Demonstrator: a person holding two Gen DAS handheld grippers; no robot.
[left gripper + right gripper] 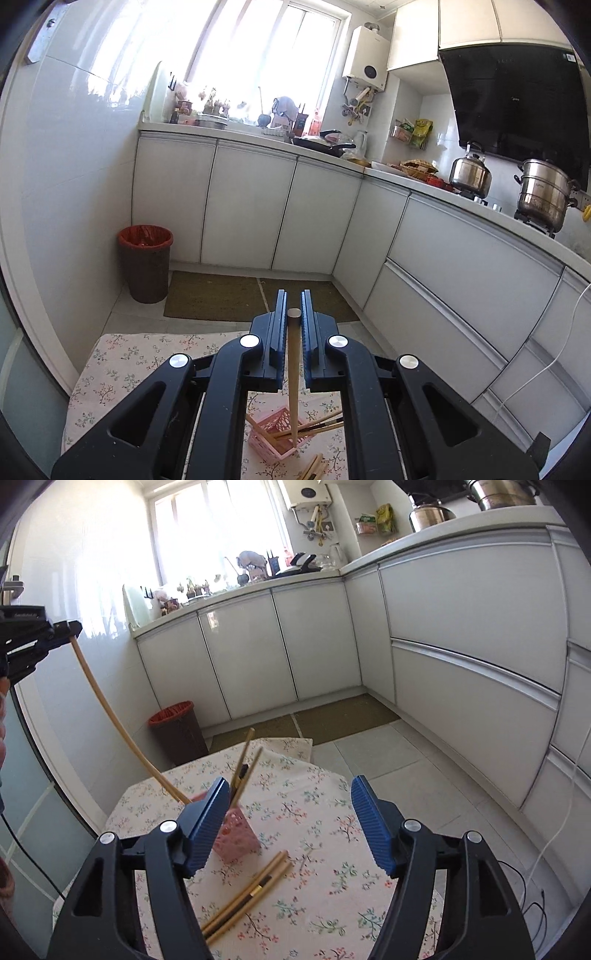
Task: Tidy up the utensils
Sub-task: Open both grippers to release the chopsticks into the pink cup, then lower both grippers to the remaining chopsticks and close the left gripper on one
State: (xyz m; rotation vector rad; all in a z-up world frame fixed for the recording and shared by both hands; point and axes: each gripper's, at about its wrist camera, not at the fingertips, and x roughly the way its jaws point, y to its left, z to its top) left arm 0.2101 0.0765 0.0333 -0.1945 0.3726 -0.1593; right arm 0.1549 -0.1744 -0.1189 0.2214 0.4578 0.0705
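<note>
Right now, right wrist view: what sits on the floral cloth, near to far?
Loose chopsticks → pink basket with chopsticks standing in it → far cloth edge, then the red-lined bin on the floor.

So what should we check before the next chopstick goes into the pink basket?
1. Left gripper grips its chopstick: ok, jaws shut on it.
2. That chopstick's tip is at the pink basket: ok, it reaches the basket's top.
3. Right gripper is free for a pick: ok, jaws open, nothing between them.
4. Loose chopsticks left on the flowered tablecloth: ok, a bundle lies beside the basket.
5. Basket stands steady: cannot tell, the right gripper's jaw hides part of it.
</note>
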